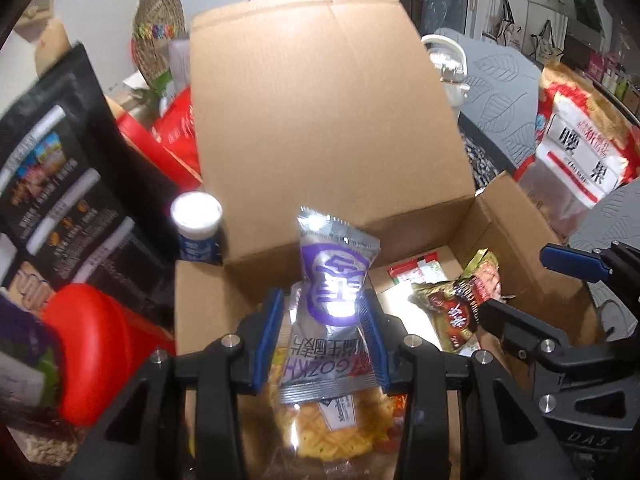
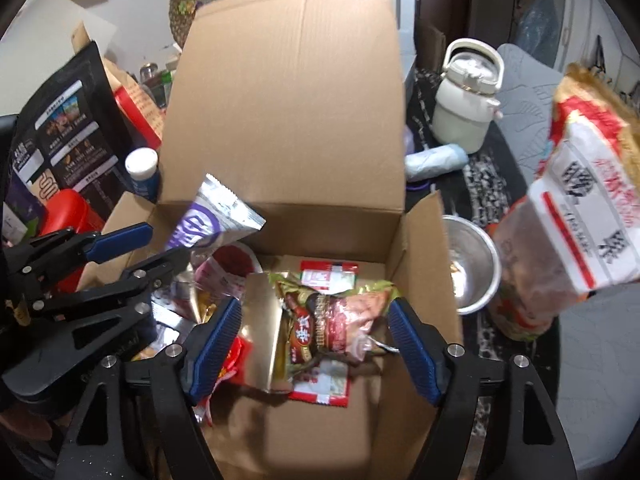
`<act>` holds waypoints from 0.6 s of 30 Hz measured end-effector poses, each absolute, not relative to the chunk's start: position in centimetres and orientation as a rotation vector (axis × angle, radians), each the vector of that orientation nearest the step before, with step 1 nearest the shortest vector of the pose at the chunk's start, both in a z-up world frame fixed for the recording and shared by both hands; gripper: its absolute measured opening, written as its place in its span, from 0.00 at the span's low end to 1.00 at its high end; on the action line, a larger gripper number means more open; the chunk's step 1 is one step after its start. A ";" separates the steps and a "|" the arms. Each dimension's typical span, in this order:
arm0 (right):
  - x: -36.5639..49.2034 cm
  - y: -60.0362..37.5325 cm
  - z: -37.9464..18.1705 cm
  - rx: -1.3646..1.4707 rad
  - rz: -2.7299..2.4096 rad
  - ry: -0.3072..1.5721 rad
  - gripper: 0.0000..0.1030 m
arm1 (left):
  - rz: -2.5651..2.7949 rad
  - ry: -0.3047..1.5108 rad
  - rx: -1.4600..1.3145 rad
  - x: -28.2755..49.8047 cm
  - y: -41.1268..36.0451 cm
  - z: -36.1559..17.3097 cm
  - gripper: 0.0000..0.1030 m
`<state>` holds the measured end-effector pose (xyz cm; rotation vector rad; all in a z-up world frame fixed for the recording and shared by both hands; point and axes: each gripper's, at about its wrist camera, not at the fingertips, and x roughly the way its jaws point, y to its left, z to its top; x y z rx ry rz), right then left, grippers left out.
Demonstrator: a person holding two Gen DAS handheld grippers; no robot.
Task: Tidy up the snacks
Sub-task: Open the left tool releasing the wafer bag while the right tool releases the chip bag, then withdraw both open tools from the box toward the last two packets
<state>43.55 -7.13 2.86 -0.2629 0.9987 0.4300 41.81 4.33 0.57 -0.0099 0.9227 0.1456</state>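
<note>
The left gripper has its blue fingers on either side of a silver-and-purple packet; whether they press it cannot be told, and the packet stands upright above the open box, its lower end over a clear bag of yellow snacks.

The right gripper hangs over the box's right half with its fingers wide apart, holding nothing. Between and below them a red-and-green packet lies on the box floor atop flat red-and-white sachets.

Beyond, the box's tall flap stands up. Left of the box are a white-capped bottle and a black bag. On the tabletop to the right sit a steel bowl, a large labelled bag and a white jug.
</note>
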 end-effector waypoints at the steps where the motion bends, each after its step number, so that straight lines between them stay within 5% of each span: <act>1: 43.2 -7.3 3.3 -0.267 0.421 0.988 0.75 | 0.148 0.909 -0.013 41.5 4.3 1.1 0.60; 3: 42.6 -7.7 4.1 -0.266 0.413 0.974 0.75 | 0.167 0.884 -0.014 40.8 4.5 2.0 0.87; 5: 41.9 -8.1 5.1 -0.259 0.407 0.955 0.77 | 0.163 0.852 -0.030 39.9 4.8 3.3 0.91; 18: 36.3 -9.8 11.3 -0.218 0.408 0.822 0.83 | 0.164 0.736 -0.003 33.4 4.2 9.2 0.91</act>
